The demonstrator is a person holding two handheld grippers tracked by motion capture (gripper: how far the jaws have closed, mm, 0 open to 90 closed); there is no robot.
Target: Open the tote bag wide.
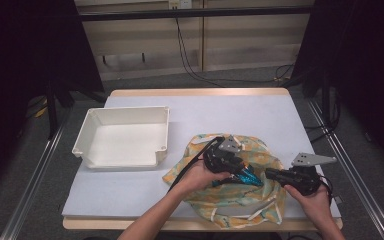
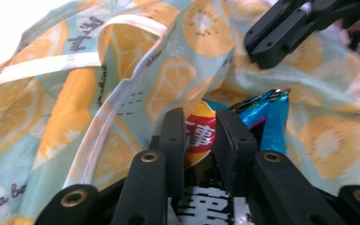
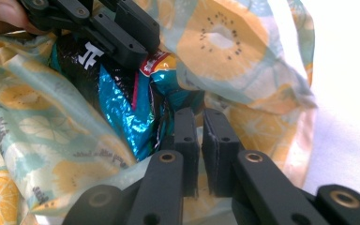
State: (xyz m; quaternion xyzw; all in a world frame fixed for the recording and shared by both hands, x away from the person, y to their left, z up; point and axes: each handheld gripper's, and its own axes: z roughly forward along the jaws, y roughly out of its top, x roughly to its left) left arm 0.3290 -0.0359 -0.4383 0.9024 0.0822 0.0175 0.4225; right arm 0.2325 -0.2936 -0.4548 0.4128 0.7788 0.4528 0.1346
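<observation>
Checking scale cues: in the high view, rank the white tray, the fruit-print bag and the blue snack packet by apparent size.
1. fruit-print bag and white tray: look alike in spread, not ranked.
2. blue snack packet: smallest, though partly hidden.

The high view is dim at its edges, the room falling to near black at both sides, while the table (image 1: 130, 195) is evenly lit from above with only soft shadows. In both gripper views the background burns out to white at one upper corner, and the foil snack bag (image 3: 122, 108) carries small glints. Both close views are slightly soft and grainy
</observation>
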